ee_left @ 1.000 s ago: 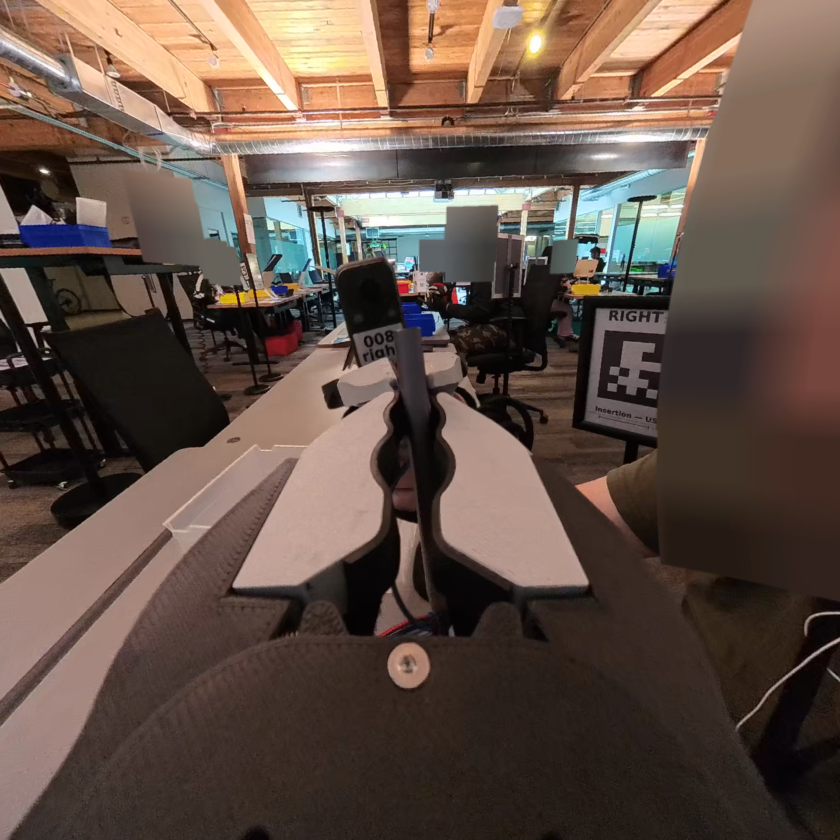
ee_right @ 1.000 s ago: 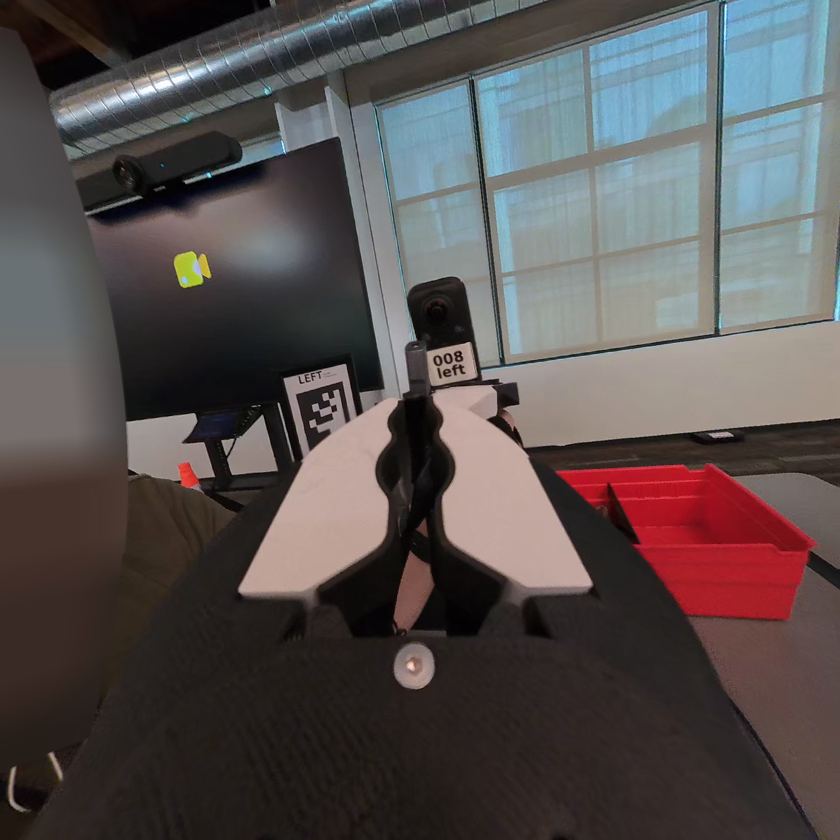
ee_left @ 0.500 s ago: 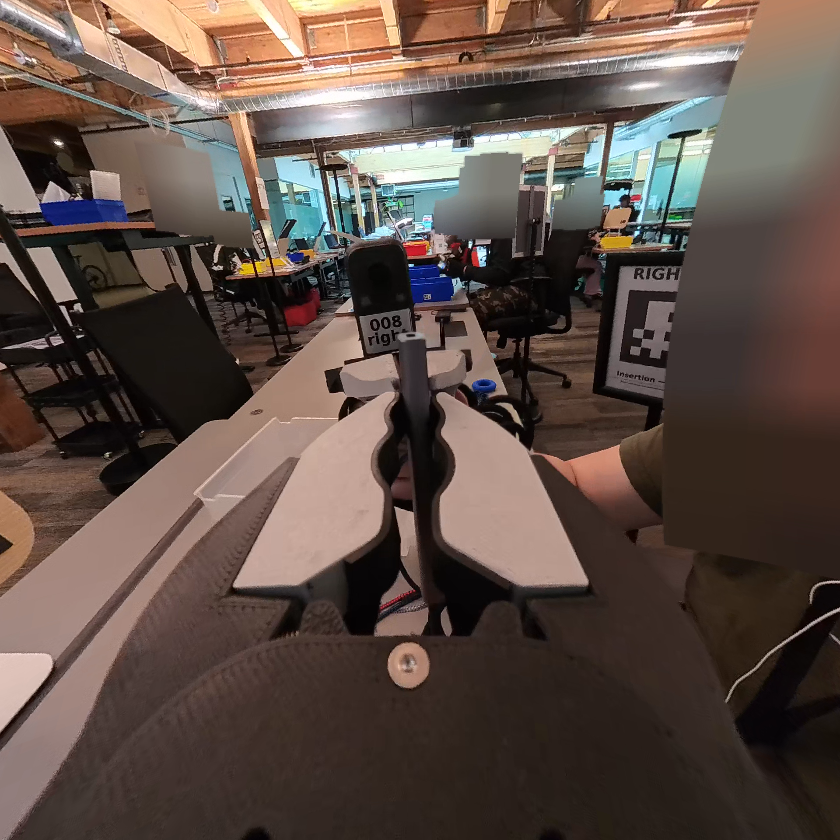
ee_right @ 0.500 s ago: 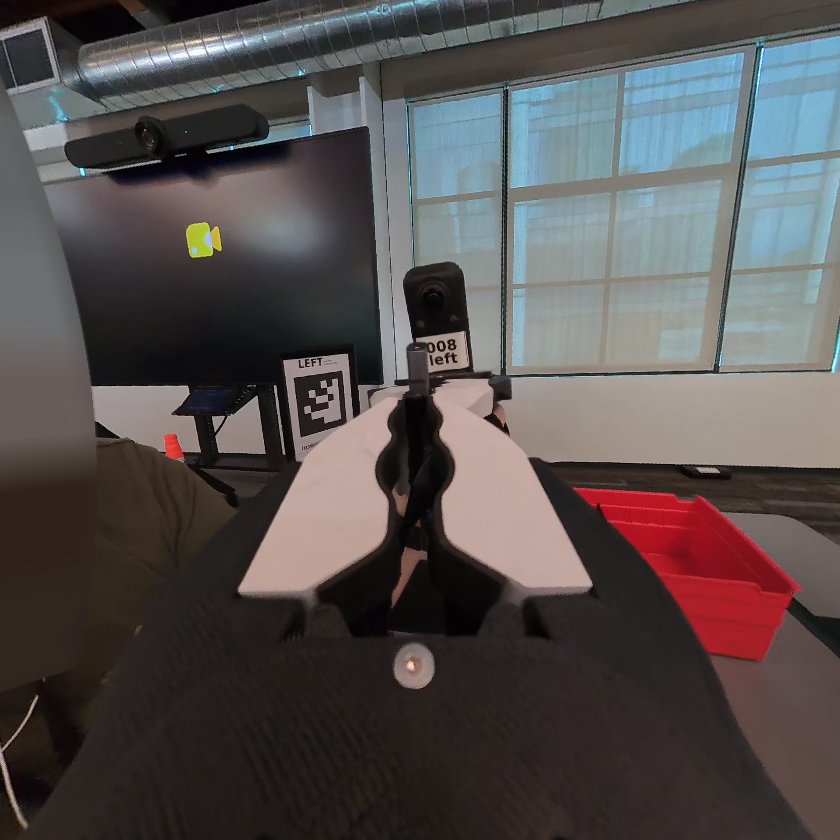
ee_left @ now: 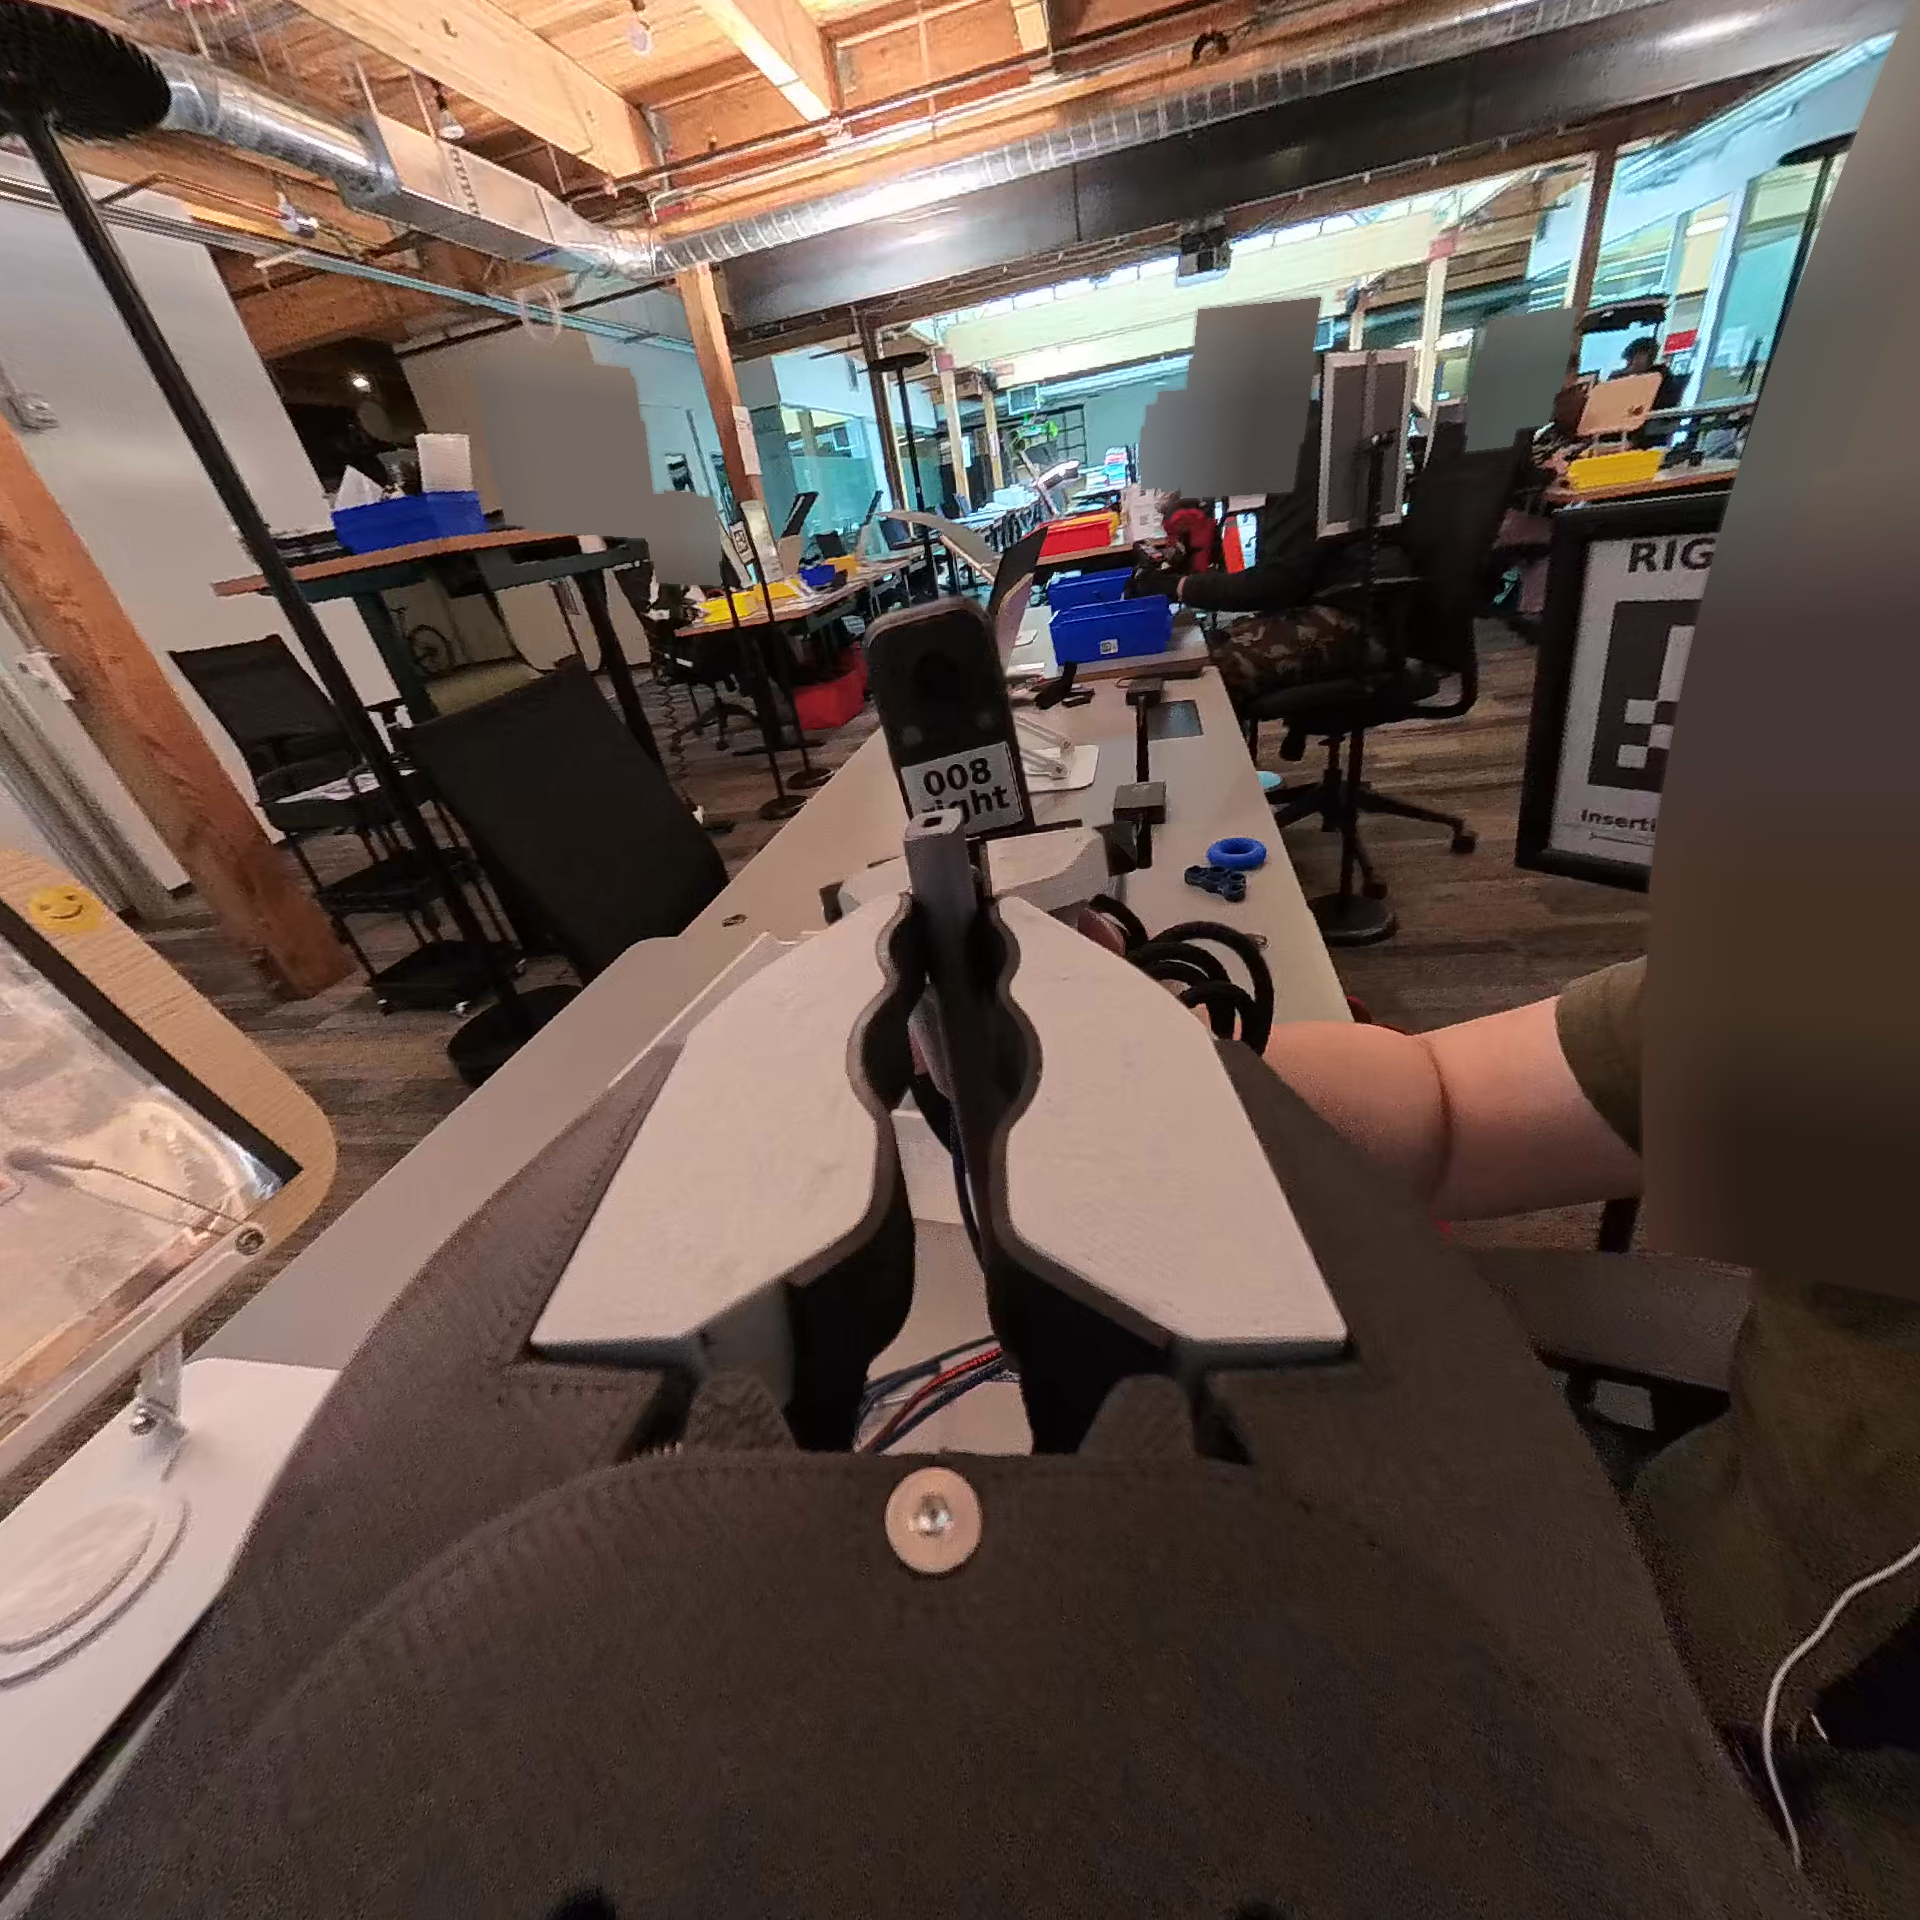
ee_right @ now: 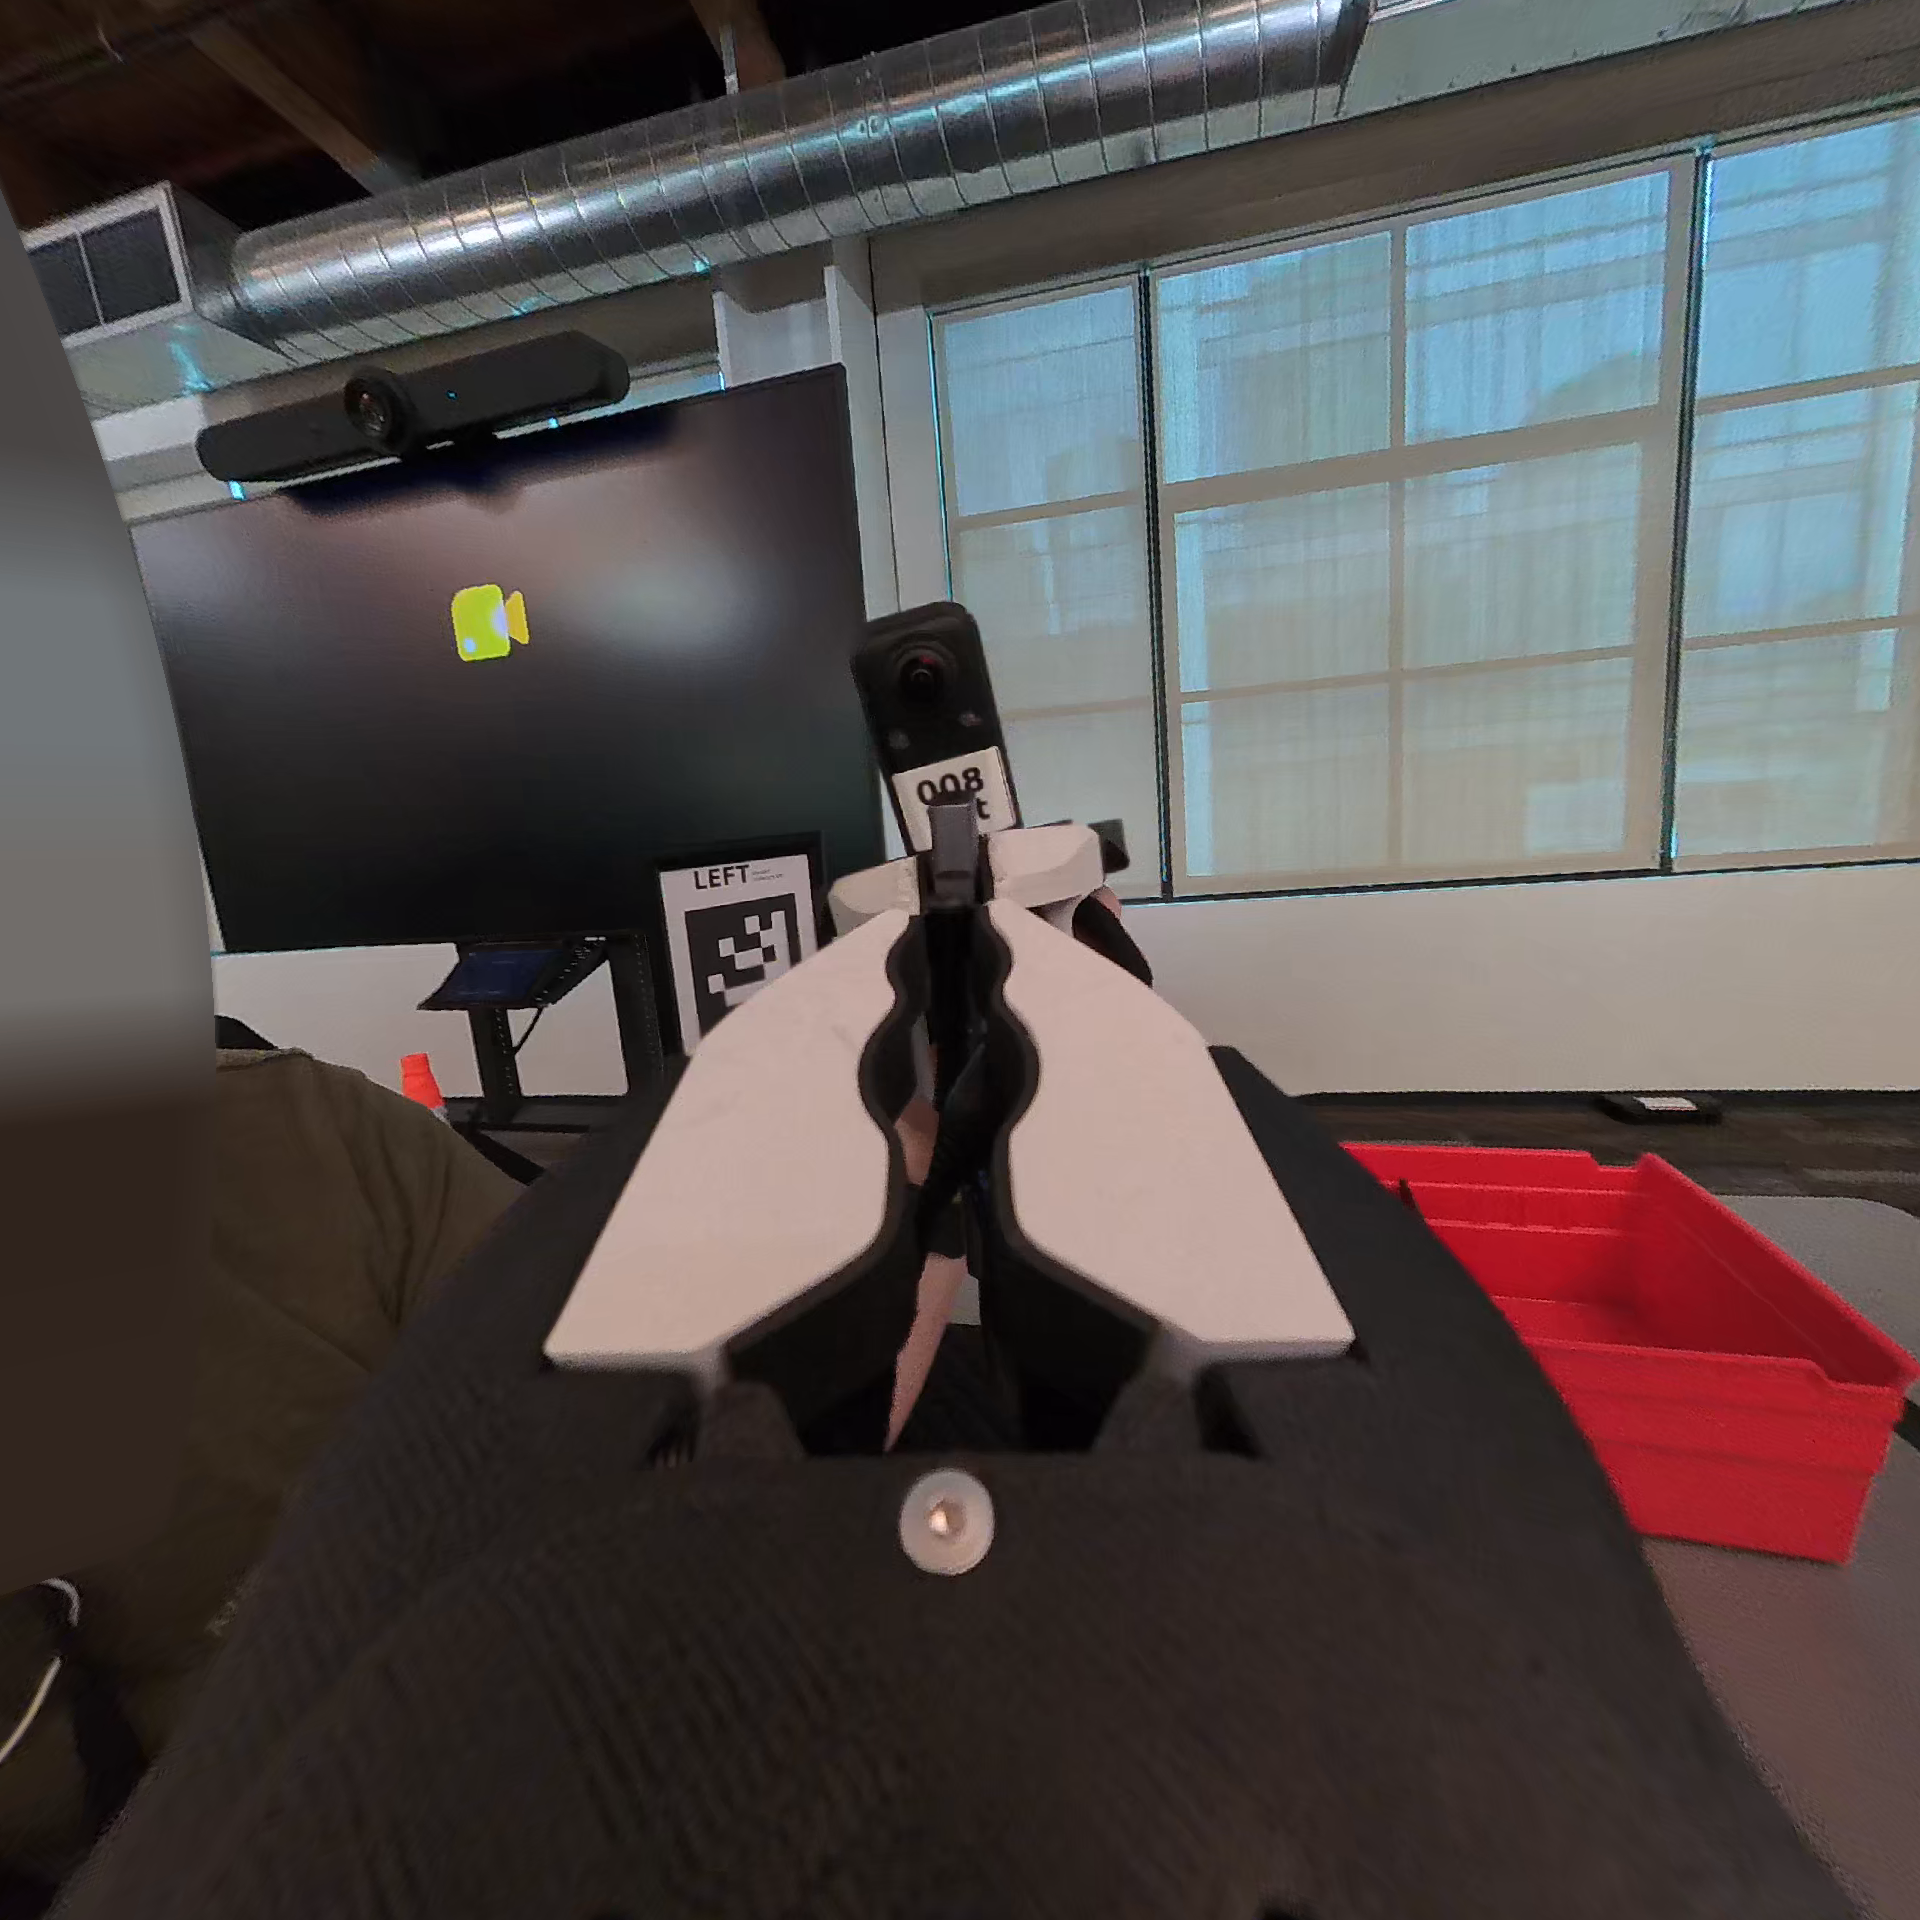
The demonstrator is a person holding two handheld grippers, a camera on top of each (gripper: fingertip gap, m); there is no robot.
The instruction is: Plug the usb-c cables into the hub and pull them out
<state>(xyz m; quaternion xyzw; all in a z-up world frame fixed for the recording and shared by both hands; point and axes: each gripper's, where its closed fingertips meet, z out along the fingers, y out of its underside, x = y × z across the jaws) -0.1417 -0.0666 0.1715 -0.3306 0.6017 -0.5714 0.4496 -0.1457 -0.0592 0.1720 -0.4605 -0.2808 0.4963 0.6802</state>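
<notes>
Left tongs (ee_left: 940, 914) clamped on hub (ee_left: 940, 883): slim dark-grey bar, end-on, oval port in its tip, held above the desk (ee_left: 1236, 821). Right tongs (ee_right: 951, 914) pinch cable (ee_right: 951, 1101): black, boxy plug (ee_right: 951, 857) poking past fingertips. Red bin (ee_right: 1662, 1351) at desk's right edge.

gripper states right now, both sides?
left gripper: closed on the grey hub, which sticks out past its fingers.
right gripper: closed on a black usb-c cable, plug end forward.
</notes>
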